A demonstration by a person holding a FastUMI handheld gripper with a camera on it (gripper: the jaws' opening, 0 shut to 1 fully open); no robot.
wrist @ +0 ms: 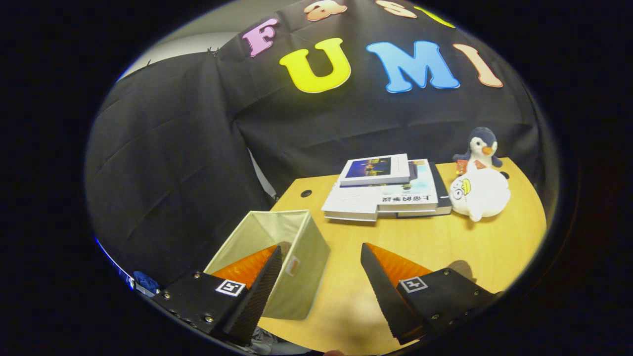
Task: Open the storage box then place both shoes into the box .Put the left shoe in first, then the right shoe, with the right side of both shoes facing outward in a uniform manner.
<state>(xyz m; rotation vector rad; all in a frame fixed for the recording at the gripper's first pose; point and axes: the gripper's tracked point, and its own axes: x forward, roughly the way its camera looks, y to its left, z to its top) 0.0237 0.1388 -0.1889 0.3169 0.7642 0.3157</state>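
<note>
1. the hand-held gripper hovers tilted above the table, fingers spread wide, pinching nothing.
2. the storage box stands open-topped at the table's near corner, its rim just behind the left finger.
3. books and plush toys lie well beyond.

box left, books behind (stacked)

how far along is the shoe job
Done: the box stands open-topped on the table, and what shows of its inside looks empty. In hand: nothing; the tool is open, one finger over the box's near wall, the other over bare table. Left: both shoes, left one first. Beyond lie books and two plush toys.
</note>
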